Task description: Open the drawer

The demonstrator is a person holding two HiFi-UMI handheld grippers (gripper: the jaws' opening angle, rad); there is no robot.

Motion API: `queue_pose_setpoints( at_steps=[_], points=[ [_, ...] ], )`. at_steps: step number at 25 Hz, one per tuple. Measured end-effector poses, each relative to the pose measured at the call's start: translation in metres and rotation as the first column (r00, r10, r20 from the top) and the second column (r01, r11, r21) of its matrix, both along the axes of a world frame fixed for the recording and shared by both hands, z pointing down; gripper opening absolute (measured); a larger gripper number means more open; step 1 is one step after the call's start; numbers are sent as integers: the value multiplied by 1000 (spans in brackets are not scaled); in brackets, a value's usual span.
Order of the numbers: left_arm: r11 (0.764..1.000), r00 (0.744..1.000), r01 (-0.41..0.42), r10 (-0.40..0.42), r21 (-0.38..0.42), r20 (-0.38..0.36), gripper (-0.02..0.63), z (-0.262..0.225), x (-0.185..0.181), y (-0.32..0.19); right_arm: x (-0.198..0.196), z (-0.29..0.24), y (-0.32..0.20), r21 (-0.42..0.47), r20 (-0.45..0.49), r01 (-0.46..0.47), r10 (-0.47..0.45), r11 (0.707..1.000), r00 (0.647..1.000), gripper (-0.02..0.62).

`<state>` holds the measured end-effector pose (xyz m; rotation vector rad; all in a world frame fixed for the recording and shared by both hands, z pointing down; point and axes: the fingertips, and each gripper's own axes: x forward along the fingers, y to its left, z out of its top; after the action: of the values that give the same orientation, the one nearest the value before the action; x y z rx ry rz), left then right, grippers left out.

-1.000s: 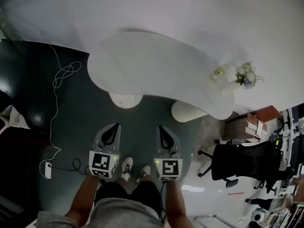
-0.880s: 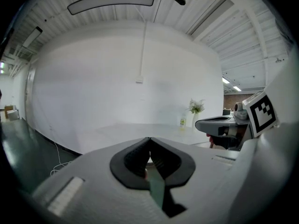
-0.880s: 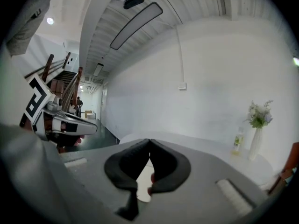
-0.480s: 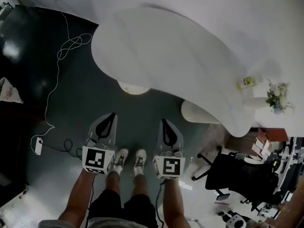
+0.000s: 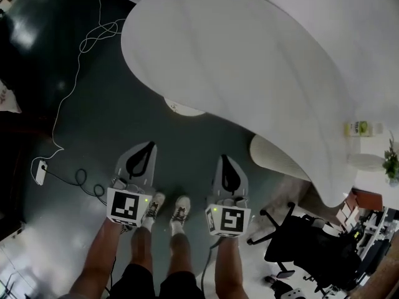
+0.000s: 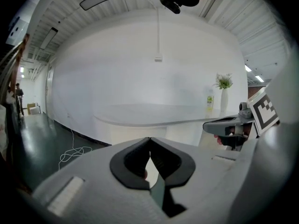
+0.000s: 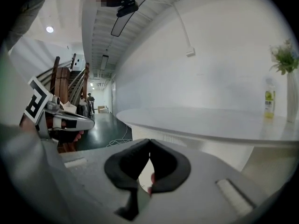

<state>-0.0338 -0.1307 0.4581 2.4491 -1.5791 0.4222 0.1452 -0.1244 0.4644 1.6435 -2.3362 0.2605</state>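
1. The fingers of the left gripper are closed. Their dark pads meet tip to tip, and nothing is held between them.
2. The fingers of the right gripper are closed in the same way and are also empty.
3. The two grippers are held side by side and apart, in front of the person's body. Both point toward the table. Each carries a marker cube at its rear end, next to the hand.
4. Between and below the grippers, the person's shoes stand on the dark floor.
5. The white table ahead has a long curved edge and rests on two rounded white pedestals. Neither gripper touches it.
6. At the table's far right, a bottle with a yellow-green label stands near a white vase holding flowers.
7. To the left, a thin white cable loops across the floor and runs down to a small white plug block.
8. At the lower right, beyond the table's end, stands a black office chair.
9. None of these views lets me tell where the drawer is.
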Motion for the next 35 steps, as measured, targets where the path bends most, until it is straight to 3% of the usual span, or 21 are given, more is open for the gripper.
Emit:
queue_pose_setpoints(
  at_steps=[8, 15, 31, 35],
  points=[
    [999, 999, -23, 24, -34, 32, 11, 96, 7, -18, 0, 98, -20, -25, -20, 30, -31, 999, 999, 3],
    [998, 1000, 6, -5, -67, 11, 11, 166, 5, -27, -7, 162, -28, -50, -33, 59, -61, 997, 998, 3],
    [998, 999, 17, -14, -63, 42, 11, 267, 13, -70, 4, 242, -52, -67, -30, 46, -48, 997, 998, 3],
    [993, 999, 28, -23, -111, 42, 36, 289, 19, -95, 12, 244, -55, -74, -26, 34, -36, 997, 999, 3]
  ],
)
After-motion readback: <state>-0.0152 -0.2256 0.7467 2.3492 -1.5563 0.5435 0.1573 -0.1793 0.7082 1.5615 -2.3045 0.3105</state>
